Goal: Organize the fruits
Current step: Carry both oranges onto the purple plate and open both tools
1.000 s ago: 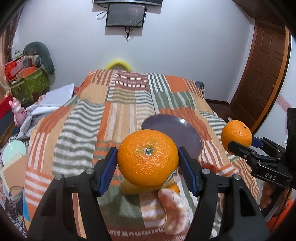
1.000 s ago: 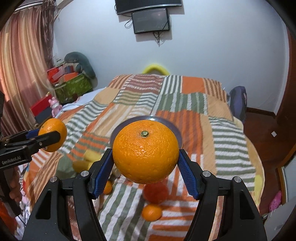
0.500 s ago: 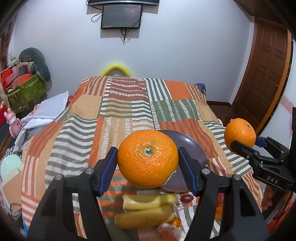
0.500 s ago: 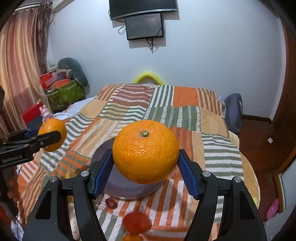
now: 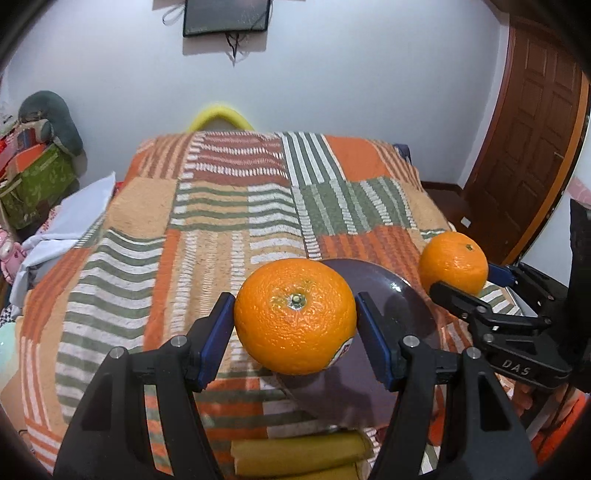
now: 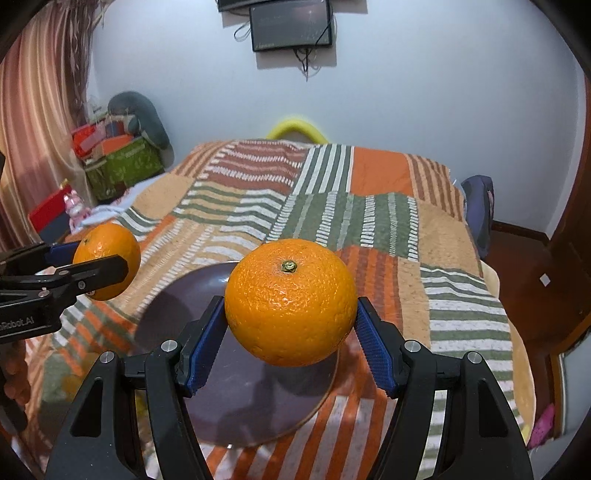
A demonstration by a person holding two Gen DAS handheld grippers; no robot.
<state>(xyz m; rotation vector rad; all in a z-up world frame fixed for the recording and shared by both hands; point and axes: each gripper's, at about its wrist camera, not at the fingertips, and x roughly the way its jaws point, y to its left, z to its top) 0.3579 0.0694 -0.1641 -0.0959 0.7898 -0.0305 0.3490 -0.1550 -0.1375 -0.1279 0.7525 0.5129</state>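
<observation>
Left gripper (image 5: 295,325): its blue fingers (image 5: 218,336) press both sides of an orange (image 5: 295,315), stem up, held in the air above the near-left rim of the plate (image 5: 399,295).
Right gripper (image 6: 291,328): its fingers (image 6: 373,347) clamp a second orange (image 6: 291,301), stem up, held over the plate's middle with its shadow falling on the dish.
Seen crosswise: the left view catches the right gripper at its right edge, black, lettered "DAS"; the right view catches the left gripper at its left edge with its orange.
Plate: dark purple, round, flat on the bed (image 5: 229,221), bare of fruit in both views.
Bed: covered by a patchwork blanket in orange, green and white stripes.
Bananas (image 5: 299,456): 2 yellow ones, lying on the blanket just in front of the plate, at the bottom of the left view and partly behind the fingers.
Hand (image 5: 524,402): a person's, partly visible under the right gripper's body.
Room: a screen (image 6: 291,27) on the white wall, a wooden door (image 5: 524,136) at right, a green box (image 6: 125,166) and a curtain (image 6: 40,122) at left.
</observation>
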